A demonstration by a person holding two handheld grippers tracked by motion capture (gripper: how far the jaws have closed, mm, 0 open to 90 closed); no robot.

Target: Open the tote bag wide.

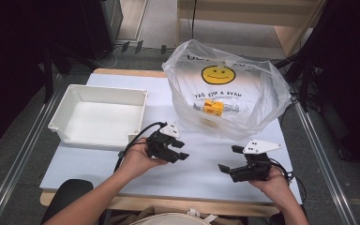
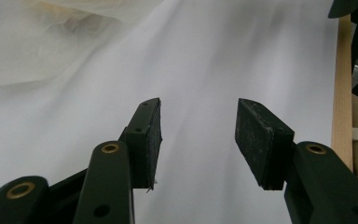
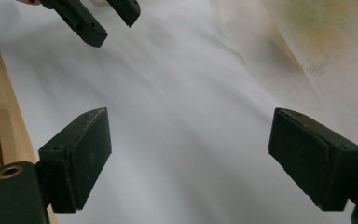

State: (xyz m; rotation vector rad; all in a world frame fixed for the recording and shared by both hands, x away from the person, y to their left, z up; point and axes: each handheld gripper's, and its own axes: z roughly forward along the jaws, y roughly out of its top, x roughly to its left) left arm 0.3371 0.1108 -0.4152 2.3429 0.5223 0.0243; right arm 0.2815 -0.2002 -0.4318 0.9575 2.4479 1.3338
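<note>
- Left gripper: fingers part-open and bare, over open white surface, pointing right.
- Right gripper: fingers wide and bare, pointing left, near the surface's right edge.
- Plastic bag stands beyond both, mouth open upward; a yellow block inside, blurred through the film.
- White tray far left.

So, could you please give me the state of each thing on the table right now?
Plastic bag: upright, mouth open, a yellow item inside.
White bin: empty, upright.
Left tool: jaws open, nothing between them.
Right tool: jaws wide open, nothing between them.
</note>
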